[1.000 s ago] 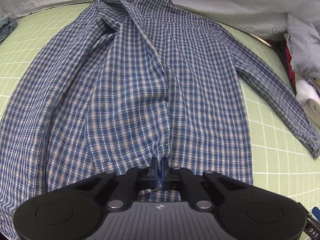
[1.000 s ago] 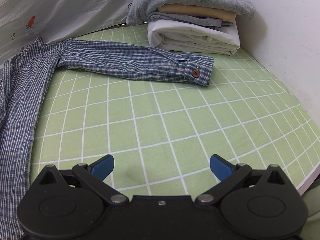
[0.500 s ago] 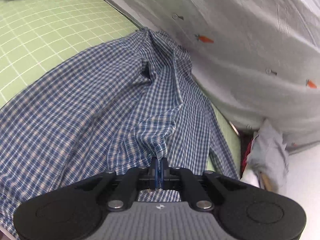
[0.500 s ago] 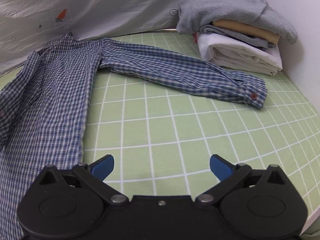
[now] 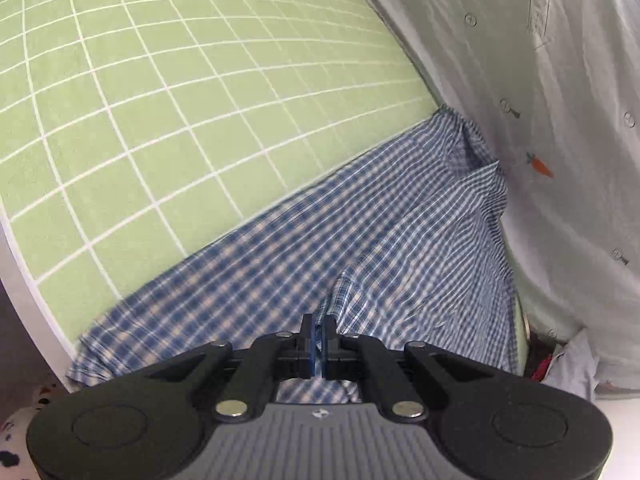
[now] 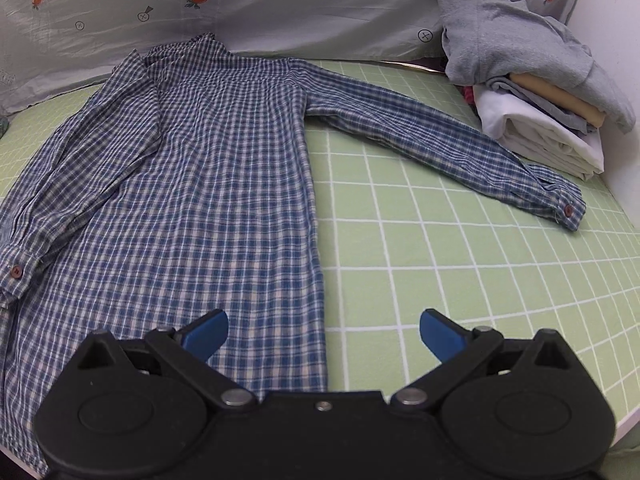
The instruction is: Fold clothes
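A blue and white checked shirt (image 6: 224,184) lies spread on the green gridded mat (image 6: 460,280). Its one sleeve (image 6: 440,140) stretches right, ending in a buttoned cuff (image 6: 566,210); the other sleeve lies folded over the body at the left, cuff (image 6: 16,272) near the edge. My right gripper (image 6: 323,330) hovers open over the shirt's lower right edge, holding nothing. In the left wrist view the shirt (image 5: 360,248) fills the lower middle, and my left gripper (image 5: 318,340) is shut on a fold of its fabric.
A stack of folded clothes (image 6: 536,92) topped by a grey garment sits at the back right by a white wall. A pale sheet with carrot prints (image 6: 280,4) hangs along the back. Bare green mat (image 5: 160,100) extends to the left of the shirt, with a white edge (image 5: 24,280).
My left gripper has swung left, still pinching the shirt, so bare mat now fills its view. My right gripper has moved left, from over bare mat to over the shirt's lower edge.
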{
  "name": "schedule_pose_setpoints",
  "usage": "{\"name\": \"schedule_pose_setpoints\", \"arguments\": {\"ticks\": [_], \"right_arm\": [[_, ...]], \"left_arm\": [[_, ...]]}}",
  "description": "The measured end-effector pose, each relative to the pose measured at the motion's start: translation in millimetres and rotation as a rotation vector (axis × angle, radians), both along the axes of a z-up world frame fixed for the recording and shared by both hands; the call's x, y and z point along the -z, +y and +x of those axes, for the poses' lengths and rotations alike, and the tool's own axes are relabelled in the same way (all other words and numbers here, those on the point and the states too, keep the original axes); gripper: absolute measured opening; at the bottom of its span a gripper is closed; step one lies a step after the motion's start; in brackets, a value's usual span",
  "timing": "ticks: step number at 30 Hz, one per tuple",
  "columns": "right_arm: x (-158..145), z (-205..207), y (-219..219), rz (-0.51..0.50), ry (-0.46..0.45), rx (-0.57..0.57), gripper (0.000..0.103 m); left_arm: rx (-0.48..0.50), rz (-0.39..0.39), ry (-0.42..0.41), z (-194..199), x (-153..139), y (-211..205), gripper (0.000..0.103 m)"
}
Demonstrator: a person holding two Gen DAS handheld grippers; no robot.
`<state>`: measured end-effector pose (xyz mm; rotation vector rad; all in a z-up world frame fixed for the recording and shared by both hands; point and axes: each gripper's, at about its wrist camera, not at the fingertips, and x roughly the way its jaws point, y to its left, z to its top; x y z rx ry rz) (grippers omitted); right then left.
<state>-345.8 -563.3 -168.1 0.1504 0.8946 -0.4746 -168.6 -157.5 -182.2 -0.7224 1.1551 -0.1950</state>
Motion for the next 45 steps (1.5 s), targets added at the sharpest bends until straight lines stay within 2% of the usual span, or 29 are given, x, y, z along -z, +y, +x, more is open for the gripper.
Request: {"name": "schedule_pose_setpoints", "arguments": {"ticks": [3, 5, 7, 8, 10, 11, 13, 16, 20, 26, 30, 33, 37, 45], "right_arm": [[0.5, -2.9, 12.9, -0.005, 0.013, 0.015, 0.103], [0.4, -3.8, 17.9, -0.007, 0.017, 0.028, 0.103], [-1.5, -3.2, 22.2, -0.01, 0.01, 0.041, 0.103], [-2.6, -3.1, 23.3, -0.01, 0.005, 0.045, 0.103], [-4.9, -3.1, 25.0, -0.01, -0.006, 0.053, 0.103], [-6.2, -3.3, 25.4, -0.009, -0.012, 0.057, 0.103], [-8.0, -3.7, 22.0, -0.006, -0.025, 0.067, 0.103], [-11.0, -5.4, 10.9, 0.003, -0.056, 0.085, 0.103], [-15.1, -8.0, -11.8, 0.028, -0.11, 0.108, 0.103], [-15.3, -10.4, -58.6, 0.075, -0.165, 0.13, 0.103], [-9.8, -9.9, -95.5, 0.122, -0.189, 0.157, 0.103], [-4.7, -10.1, -125.6, 0.163, -0.205, 0.188, 0.103], [1.8, -13.3, -168.8, 0.155, -0.206, 0.27, 0.103], [17.4, -25.0, -249.9, 0.208, -0.248, 0.515, 0.103]], "left_arm": [[0.052, 0.058, 0.042, 4.5, 8.4, 5.6, 0.003], [0.08, 0.066, 0.046, 8.6, 8.6, 7.6, 0.01], [0.1, 0.084, 0.014, 11.3, 1.9, 6.8, 0.029], [0.11, 0.094, -0.002, 12.7, -1.5, 6.4, 0.033], [0.129, 0.112, -0.033, 15.5, -8.2, 5.6, 0.052], [0.139, 0.123, -0.05, 16.8, -12.0, 4.4, 0.058], [0.162, 0.165, -0.092, 19.1, -23.9, -5.3, 0.079], [0.216, 0.245, -0.166, 15.7, -40.6, -25.8, 0.093], [0.278, 0.372, -0.203, 6.5, -52.1, -58.7, 0.095], [0.332, 0.372, -0.27, -10.1, -61.7, -102.2, 0.096], [0.345, 0.44, -0.317, -22.7, -66.1, -133.9, 0.098], [0.337, 0.458, -0.31, -27.5, -62.9, -151.2, 0.098], [0.317, 0.492, -0.29, -29.2, -56.4, -170.7, 0.098], [0.299, 0.543, -0.246, -5.9, -48.9, -201.5, 0.098]]}}
